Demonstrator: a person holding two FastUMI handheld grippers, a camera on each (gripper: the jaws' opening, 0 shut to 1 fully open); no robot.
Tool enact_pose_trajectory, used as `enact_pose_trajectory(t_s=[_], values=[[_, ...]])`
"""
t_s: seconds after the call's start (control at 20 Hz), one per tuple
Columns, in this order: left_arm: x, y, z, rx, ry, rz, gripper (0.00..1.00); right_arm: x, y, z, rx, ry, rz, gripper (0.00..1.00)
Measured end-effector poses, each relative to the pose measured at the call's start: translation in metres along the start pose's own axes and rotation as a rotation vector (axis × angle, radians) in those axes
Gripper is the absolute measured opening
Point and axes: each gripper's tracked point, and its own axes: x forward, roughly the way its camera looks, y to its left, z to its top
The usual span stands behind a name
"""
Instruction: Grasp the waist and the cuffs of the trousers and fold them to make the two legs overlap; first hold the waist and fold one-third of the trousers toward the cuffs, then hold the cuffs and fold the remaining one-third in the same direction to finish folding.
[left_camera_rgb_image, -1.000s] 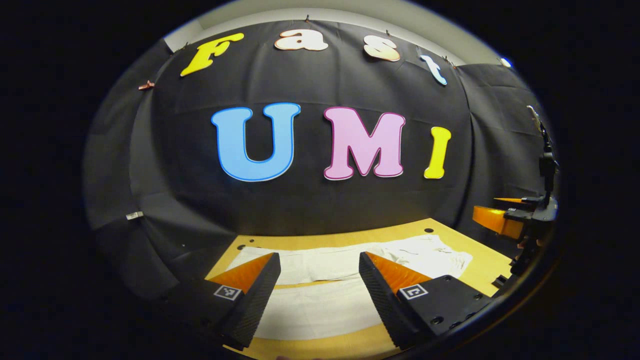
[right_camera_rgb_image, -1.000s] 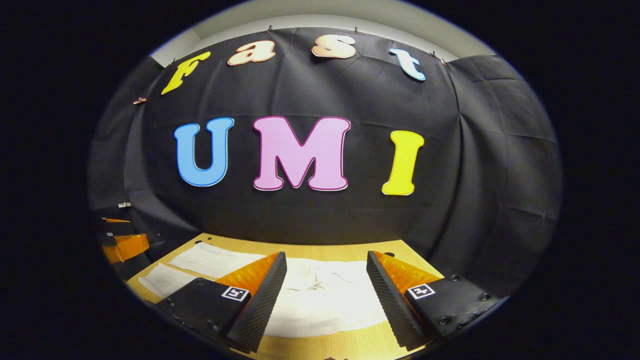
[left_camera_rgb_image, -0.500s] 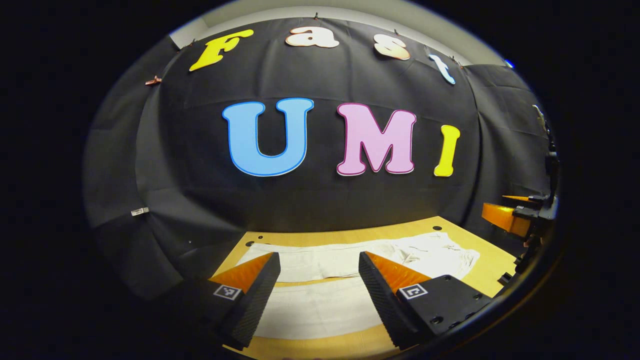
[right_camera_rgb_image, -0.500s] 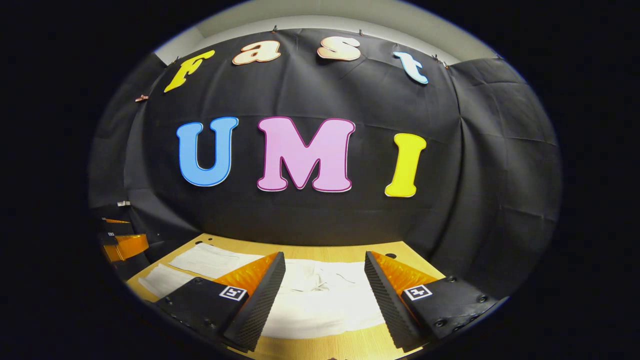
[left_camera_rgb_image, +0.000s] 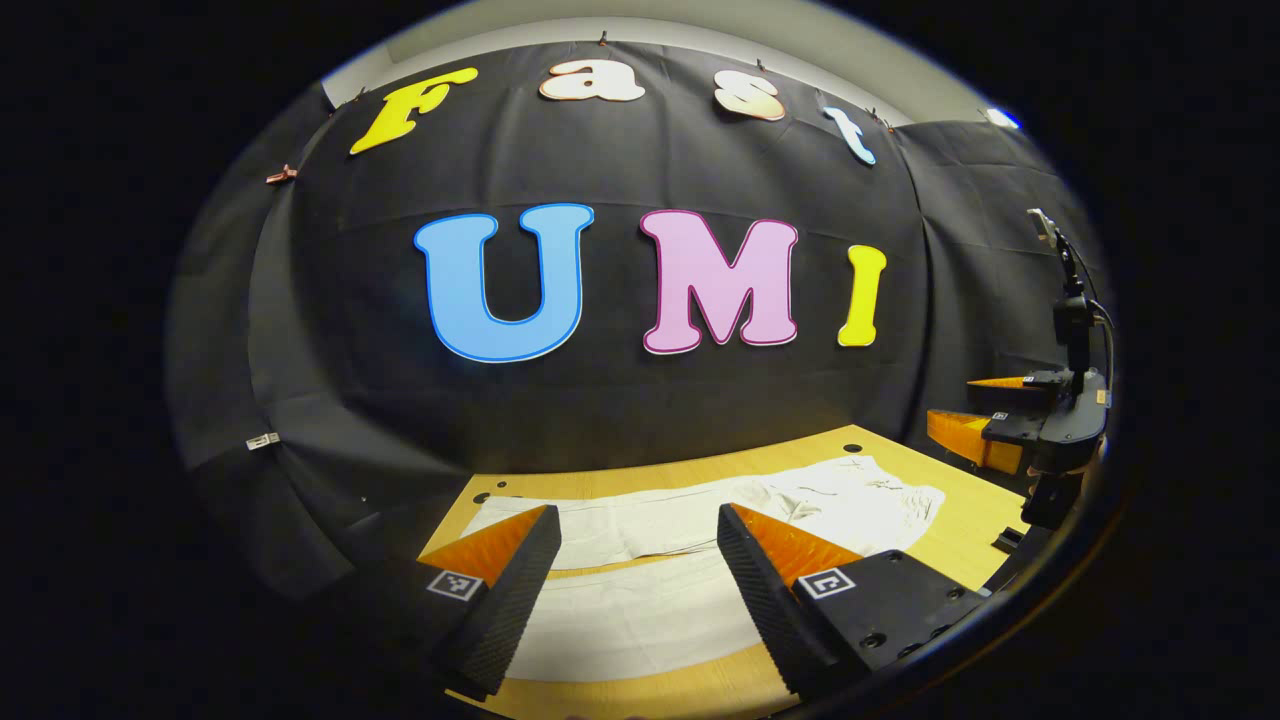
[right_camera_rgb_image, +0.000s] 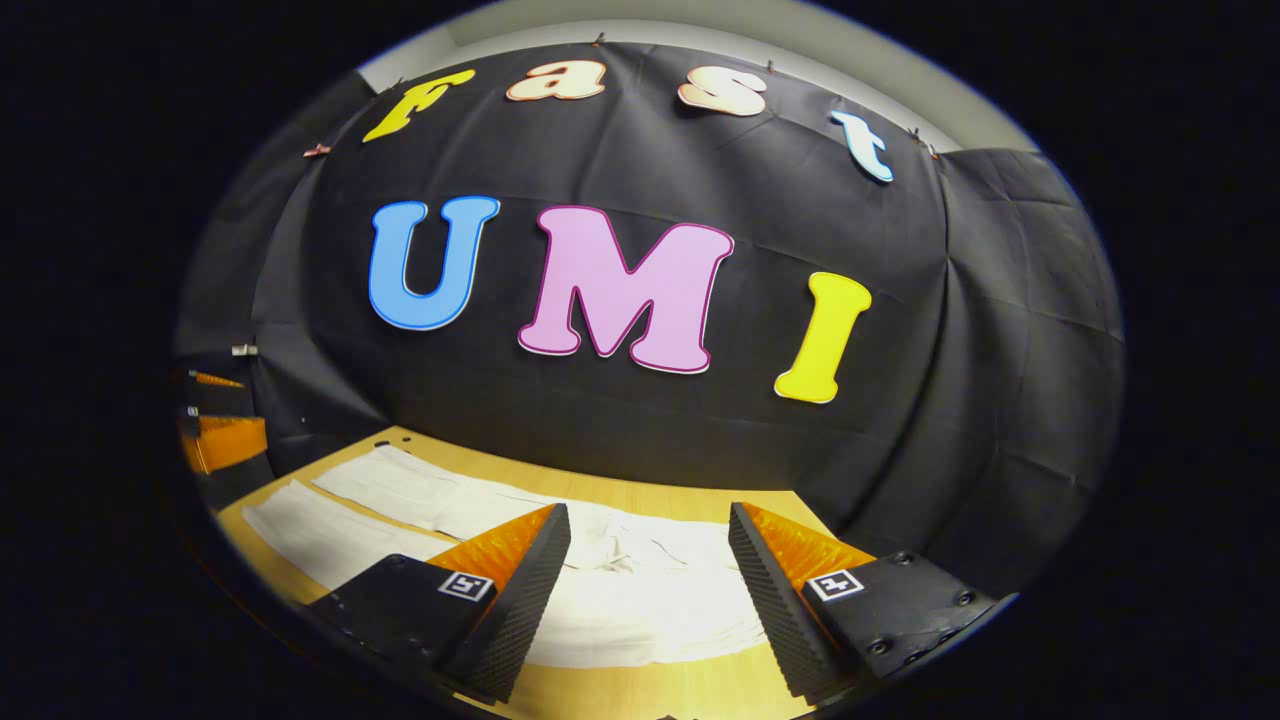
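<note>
Lying flat on the wooden table (left_camera_rgb_image: 960, 545), the white trousers (left_camera_rgb_image: 660, 600) are spread out unfolded, their two legs side by side with a strip of bare table between them; in the left gripper view the legs run off to the left and the rumpled waist (left_camera_rgb_image: 860, 495) sits at the right, toward the far right part of the table.

The left gripper (left_camera_rgb_image: 638, 570) hovers above the near leg with its fingers spread wide apart and nothing between them; the cloth shows through the gap, and the fingers appear to be clear of it, though the low angle makes the height hard to judge. At the right edge of that view the right gripper (left_camera_rgb_image: 985, 415) hangs beyond the waist end of the table, held above the surface.

In the right gripper view the right gripper (right_camera_rgb_image: 648, 575) is likewise released, fingers wide apart over the waist (right_camera_rgb_image: 640, 560) of the trousers (right_camera_rgb_image: 400, 490), whose creased fabric lies just beyond and between the tips; the two legs stretch away to the left across the table (right_camera_rgb_image: 620, 690). At the far left of that view the left gripper (right_camera_rgb_image: 215, 420) shows near the cuff end; whether it is spread cannot be told from there. The black cloth wall (right_camera_rgb_image: 960, 400) closes the booth behind the table.
</note>
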Motion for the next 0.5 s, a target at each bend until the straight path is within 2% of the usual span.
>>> enact_pose_trajectory(t_s=[0.2,0.3,0.5], values=[[0.003,0.007,-0.005,-0.026,0.012,0.014,0.98,0.012,-0.018,-0.017,-0.114,0.026,0.011,0.97],[0.003,0.013,-0.007,-0.042,0.017,0.035,0.98,0.019,-0.03,-0.025,-0.218,0.038,0.023,0.97],[-0.003,0.043,-0.017,-0.083,0.027,0.134,0.98,0.032,-0.043,-0.037,-0.391,0.037,0.119,0.97]])
